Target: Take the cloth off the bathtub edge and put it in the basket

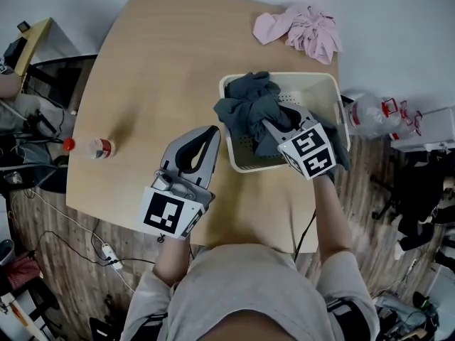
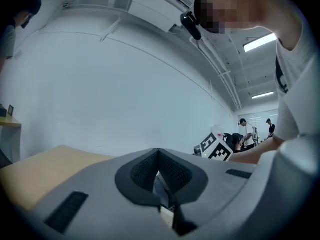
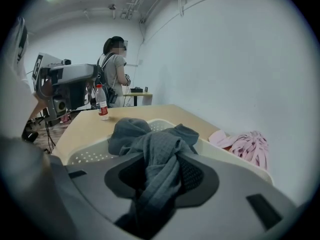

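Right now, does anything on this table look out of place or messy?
The grey cloth, held in the right gripper's jaws, spills over the basket's rim instead of lying inside. A pink cloth sits crumpled at the table's far corner.

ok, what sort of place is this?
Probably a lab or office workroom, not a home: a bare wooden table with a laundry basket, a power strip on the floor, ceiling strip lights, other people standing about.
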### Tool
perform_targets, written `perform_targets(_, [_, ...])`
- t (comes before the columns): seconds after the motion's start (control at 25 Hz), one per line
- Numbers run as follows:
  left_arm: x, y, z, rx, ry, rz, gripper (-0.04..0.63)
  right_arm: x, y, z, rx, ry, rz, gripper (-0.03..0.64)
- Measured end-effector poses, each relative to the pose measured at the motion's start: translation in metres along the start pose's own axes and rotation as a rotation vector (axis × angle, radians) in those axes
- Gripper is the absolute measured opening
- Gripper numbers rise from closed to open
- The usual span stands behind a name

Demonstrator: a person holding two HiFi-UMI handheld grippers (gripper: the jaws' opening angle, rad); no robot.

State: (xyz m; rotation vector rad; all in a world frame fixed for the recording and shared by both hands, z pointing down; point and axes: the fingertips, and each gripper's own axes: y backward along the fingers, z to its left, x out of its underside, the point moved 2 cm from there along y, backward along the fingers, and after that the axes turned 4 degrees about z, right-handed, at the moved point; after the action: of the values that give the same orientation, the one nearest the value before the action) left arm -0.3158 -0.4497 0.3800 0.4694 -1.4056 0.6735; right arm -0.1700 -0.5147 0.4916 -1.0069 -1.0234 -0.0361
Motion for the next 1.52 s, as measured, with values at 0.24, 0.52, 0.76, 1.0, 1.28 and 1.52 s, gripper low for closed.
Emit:
perform_targets(0.24, [0.007, -0.002, 0.003, -0.007, 0.012, 0.014, -0.004, 0.011, -0.023, -0.006, -0.033, -0.025, 0.102, 0.163])
perform_targets(0.52, [0.012, -0.002, 0.006, -0.01, 0.02, 0.024, -0.005, 0.026, -0.04, -0.011, -0.07, -0.089, 0.21, 0.167])
perform_targets(0.76, [0.016, -0.001, 0.006, -0.005, 0.03, 0.025, -0.004, 0.043, -0.049, -0.011, -0.082, -0.102, 0.319, 0.17])
perform_targets(1.0, [0.014, 0.001, -0.001, 0.018, 0.026, 0.023, -0.003, 0.042, -0.042, -0.011, -0.064, -0.07, 0.32, 0.193])
perform_targets(1.28, [0.007, 0.005, -0.014, 0.032, 0.014, 0.003, -0.005, 0.025, -0.005, -0.005, -0.069, -0.12, 0.184, 0.244])
perform_targets(1.52, [-0.001, 0.008, -0.04, 0.042, -0.016, -0.003, -0.005, 0.012, 0.033, -0.005, 0.005, -0.196, -0.008, 0.035])
